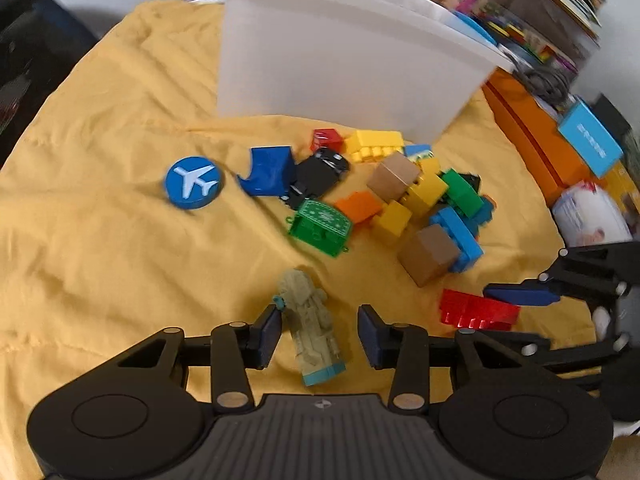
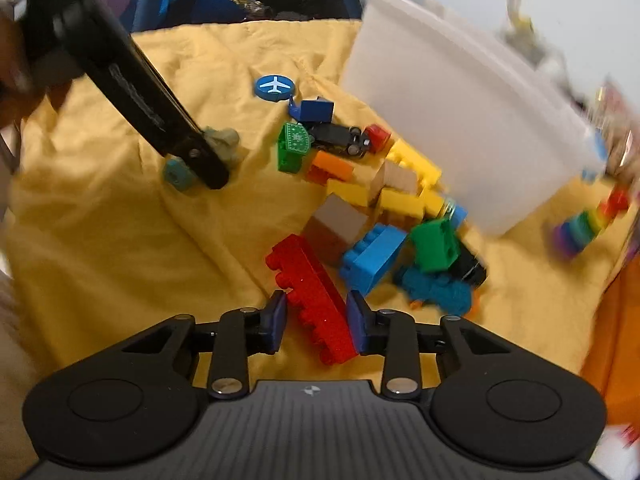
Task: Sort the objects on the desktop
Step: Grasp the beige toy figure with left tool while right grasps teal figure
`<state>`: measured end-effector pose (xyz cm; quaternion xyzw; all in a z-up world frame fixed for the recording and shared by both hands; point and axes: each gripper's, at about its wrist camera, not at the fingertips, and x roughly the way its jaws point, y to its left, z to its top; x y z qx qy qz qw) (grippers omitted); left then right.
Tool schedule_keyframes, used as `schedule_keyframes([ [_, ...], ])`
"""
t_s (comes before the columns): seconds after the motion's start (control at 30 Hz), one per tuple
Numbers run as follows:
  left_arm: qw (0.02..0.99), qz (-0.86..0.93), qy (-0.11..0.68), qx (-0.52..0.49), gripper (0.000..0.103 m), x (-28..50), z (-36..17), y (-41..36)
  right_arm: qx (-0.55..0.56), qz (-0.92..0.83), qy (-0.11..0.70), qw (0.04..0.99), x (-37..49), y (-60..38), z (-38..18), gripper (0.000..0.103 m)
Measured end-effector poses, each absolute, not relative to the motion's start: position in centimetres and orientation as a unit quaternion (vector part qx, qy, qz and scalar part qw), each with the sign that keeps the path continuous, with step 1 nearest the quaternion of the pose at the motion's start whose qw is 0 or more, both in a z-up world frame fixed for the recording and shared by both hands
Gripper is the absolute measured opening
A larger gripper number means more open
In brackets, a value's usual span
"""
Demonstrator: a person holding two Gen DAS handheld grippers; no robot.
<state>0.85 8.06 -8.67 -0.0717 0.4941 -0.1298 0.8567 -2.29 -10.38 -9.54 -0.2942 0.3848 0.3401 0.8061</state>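
A grey-green toy figure (image 1: 311, 328) on a light blue base lies on the yellow cloth (image 1: 100, 240) between the open fingers of my left gripper (image 1: 318, 330); the left pad is close to it, the right pad apart. It also shows in the right wrist view (image 2: 224, 142) under the left gripper. My right gripper (image 2: 316, 322) straddles a long red brick (image 2: 314, 292), its pads close on both sides. The red brick also shows in the left wrist view (image 1: 478, 308) with the right gripper (image 1: 520, 300) over it. A pile of coloured bricks (image 1: 408, 196) lies beyond.
A big translucent white bin (image 1: 340, 52) stands behind the pile. A blue airplane disc (image 1: 193, 182), a green chest (image 1: 321, 226), a black toy car (image 1: 320, 172) and wooden cubes (image 1: 428, 254) lie about. An orange box (image 1: 536, 136) and books sit at right. A rainbow stack (image 2: 588, 220) stands far right.
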Motion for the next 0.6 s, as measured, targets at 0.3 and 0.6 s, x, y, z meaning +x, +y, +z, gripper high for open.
schedule_keyframes([
  [0.3, 0.859, -0.140, 0.491, -0.020, 0.047, -0.1, -9.0, 6.5, 0.096, 0.334, 0.571, 0.744, 3.1, -17.5, -10.3, 0.036],
  [0.6, 0.858, -0.139, 0.495, -0.003, 0.049, -0.4, -9.0, 6.0, 0.012, 0.292, 0.476, 0.830, 3.8, -19.1, -7.1, 0.049],
])
